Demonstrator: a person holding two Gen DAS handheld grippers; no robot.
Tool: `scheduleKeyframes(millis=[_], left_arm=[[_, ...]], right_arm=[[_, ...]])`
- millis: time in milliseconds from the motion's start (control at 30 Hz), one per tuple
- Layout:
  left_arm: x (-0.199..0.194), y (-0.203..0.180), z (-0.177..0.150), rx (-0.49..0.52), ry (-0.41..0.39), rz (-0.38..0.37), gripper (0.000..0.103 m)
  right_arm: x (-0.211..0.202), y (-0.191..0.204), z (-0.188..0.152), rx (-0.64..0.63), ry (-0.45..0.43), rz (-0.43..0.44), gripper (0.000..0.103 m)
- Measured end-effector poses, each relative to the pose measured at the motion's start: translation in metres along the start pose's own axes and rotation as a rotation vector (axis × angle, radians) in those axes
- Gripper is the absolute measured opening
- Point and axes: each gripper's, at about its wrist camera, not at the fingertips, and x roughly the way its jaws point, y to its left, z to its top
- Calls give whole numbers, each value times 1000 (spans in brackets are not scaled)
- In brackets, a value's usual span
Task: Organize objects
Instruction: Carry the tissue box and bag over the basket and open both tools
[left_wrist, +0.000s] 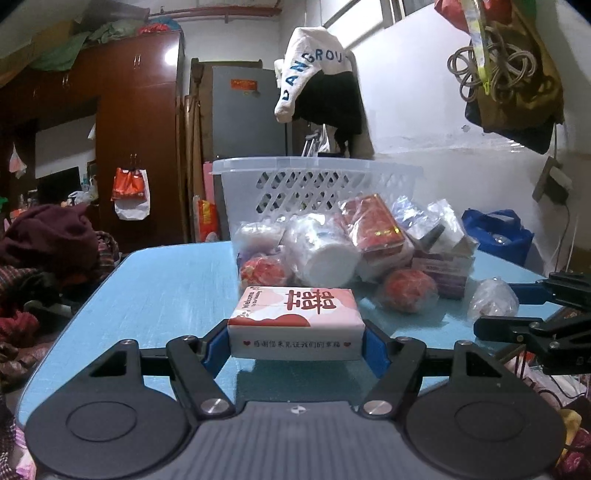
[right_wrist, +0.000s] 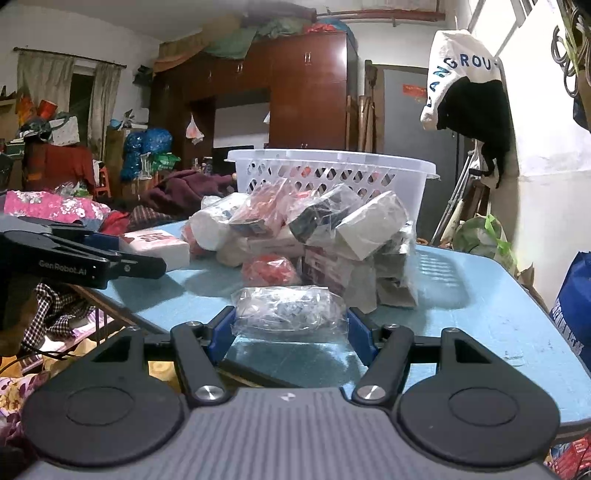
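My left gripper (left_wrist: 295, 341) is shut on a pink and white tissue pack (left_wrist: 295, 317) with red characters, held just above the blue table (left_wrist: 166, 288). My right gripper (right_wrist: 291, 325) is shut on a clear plastic bag of small items (right_wrist: 290, 308). A pile of wrapped packets, red boxes and red balls (left_wrist: 354, 247) lies behind, in front of a white slotted basket (left_wrist: 317, 177). The right gripper and its bag show at the right of the left wrist view (left_wrist: 495, 299). The left gripper with the tissue pack shows at the left of the right wrist view (right_wrist: 155, 247).
The basket (right_wrist: 332, 170) stands at the table's far edge. Clothes heaps (left_wrist: 48, 251) lie left of the table. A blue bag (left_wrist: 495, 232) sits at the right by the white wall. A jacket (left_wrist: 321, 85) hangs above the basket.
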Motion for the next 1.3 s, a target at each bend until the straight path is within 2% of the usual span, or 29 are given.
scheduleKeyframes(millis=[300,500,600,767,900,1000,1100,1200,1300], left_arm=[[-8,14,5,-48,-61,5,75],[-18,22,16,-82,-110,7,75],[-19,27,25,-103,-130,-4,75],[-11,33,60,-126,-177,-32,75],[13,36,112,-132,-197,-56,75],[46,36,154,-127,-172,-45,74],[93,38,187,-135,-94,-29,74],[125,42,196,-155,-21,-16,74],[143,41,193,-148,21,5,74]], right_arm=[[-11,-13,6,22,-36,-26,67],[-28,-29,19,56,-93,-46,67],[-32,-33,31,61,-120,-54,67],[-20,-39,77,36,-181,-47,67],[13,-42,123,-19,-224,-70,67],[58,-53,158,-25,-173,-51,67],[111,-66,180,-20,-98,-121,66],[149,-79,182,30,0,-109,66],[166,-82,177,40,35,-118,66]])
